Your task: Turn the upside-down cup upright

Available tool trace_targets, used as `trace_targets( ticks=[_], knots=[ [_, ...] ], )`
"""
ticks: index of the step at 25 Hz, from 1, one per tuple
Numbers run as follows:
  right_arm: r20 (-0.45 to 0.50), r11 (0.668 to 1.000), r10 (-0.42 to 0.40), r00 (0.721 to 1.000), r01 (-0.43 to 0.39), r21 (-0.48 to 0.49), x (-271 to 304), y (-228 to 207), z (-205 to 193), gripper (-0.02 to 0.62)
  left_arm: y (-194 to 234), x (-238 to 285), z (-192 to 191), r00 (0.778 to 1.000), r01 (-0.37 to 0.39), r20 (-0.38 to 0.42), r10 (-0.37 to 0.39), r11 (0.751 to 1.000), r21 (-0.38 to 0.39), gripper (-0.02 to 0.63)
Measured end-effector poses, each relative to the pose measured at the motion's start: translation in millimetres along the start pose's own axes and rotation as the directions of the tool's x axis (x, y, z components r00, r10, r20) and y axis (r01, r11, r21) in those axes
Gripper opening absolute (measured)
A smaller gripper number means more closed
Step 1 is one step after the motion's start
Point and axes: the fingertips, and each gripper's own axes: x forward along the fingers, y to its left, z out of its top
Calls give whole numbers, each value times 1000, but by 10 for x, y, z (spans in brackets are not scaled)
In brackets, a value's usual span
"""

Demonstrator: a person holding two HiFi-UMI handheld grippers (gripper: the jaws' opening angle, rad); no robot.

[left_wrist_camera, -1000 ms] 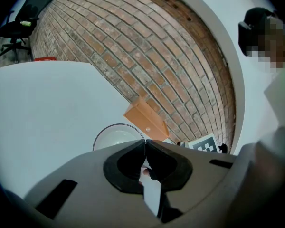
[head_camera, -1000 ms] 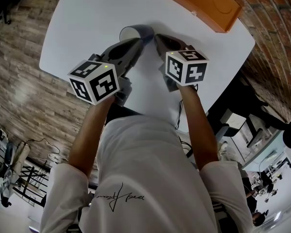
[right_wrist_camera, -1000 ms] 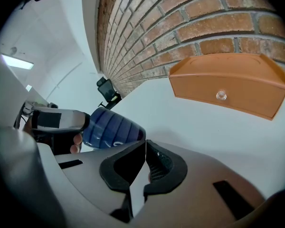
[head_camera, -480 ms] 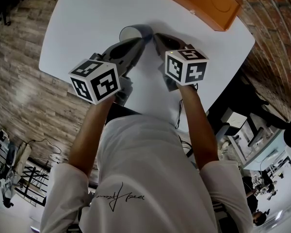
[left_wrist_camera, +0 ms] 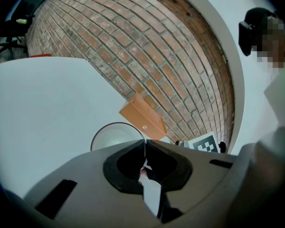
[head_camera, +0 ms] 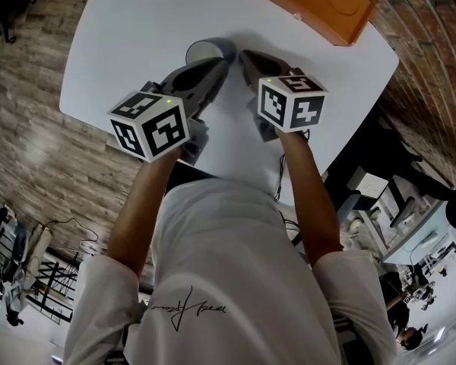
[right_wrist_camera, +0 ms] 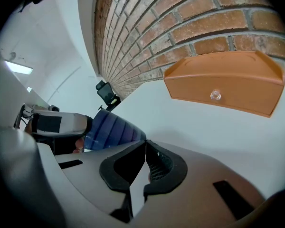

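The left gripper (head_camera: pixel 217 67) is pinching the rim of the cup (head_camera: pixel 207 52), with its jaws closed on the thin wall. The cup is sitting tilted at the upper centre of the head view, mouth facing upper left, over the white table (head_camera: pixel 137 21). The right gripper (head_camera: pixel 245 56) is hovering just beside it, jaws fully together and empty. The turn appears to be partly done. The next move calls for rotating the cup until its base seats flat, then releasing it.

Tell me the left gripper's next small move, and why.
Probably roll the left gripper so the mouth of the cup turns upward, then set its base on the table. Its jaws are shut on the cup's rim, the cup is tilted with its mouth sideways, and the right gripper is shut and empty beside it.
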Motion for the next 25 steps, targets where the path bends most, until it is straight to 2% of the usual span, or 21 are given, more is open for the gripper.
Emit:
trace_targets(
  ticks=[25],
  knots=[
    [5,1000,3,1000,-3,20,20,-27,-5,21,-26,91,18,1000,4,-30,-4,1000,23,12]
  ],
)
